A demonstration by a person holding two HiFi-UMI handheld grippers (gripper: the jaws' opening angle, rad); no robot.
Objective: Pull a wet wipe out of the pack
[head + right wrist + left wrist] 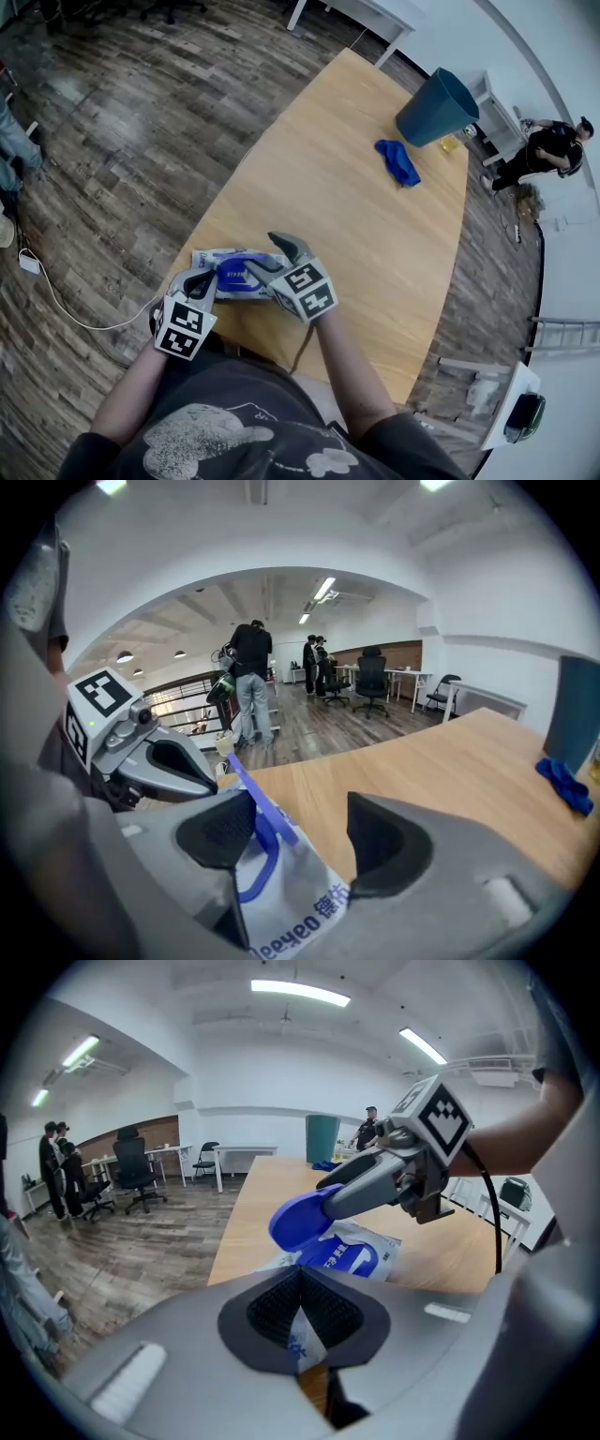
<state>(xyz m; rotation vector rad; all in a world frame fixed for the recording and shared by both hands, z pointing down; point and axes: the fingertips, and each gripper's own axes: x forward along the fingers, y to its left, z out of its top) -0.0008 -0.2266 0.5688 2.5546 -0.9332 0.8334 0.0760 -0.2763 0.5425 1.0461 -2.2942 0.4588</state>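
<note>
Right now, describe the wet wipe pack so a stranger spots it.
Find the wooden table, then its end nearest the person. The wet wipe pack is there, pinched by the left gripper: white with blue print, unlike the plain blue cloth by the bin.

Materials as seen:
- The surface [356, 187] is pale wood, smooth and matt, with a fine straight grain.
- The floor [122, 122] is dark wood-look planks with a low sheen.
- The wet wipe pack [206, 260] is soft plastic film, white with blue print, glossy and wrinkled.
- Its lid flap [298, 1220] is stiff blue plastic, smooth with a slight gloss.
- The left claw [302, 1309] and right claw [300, 841] are grey moulded plastic, matt.
- Their pads [267, 1309] are black, finely ribbed and rubbery-looking.
- The marker cubes [184, 326] carry matt black-and-white print.
- The blue cloth [397, 161] is soft and crumpled.
- The bin [436, 106] is smooth teal plastic.
</note>
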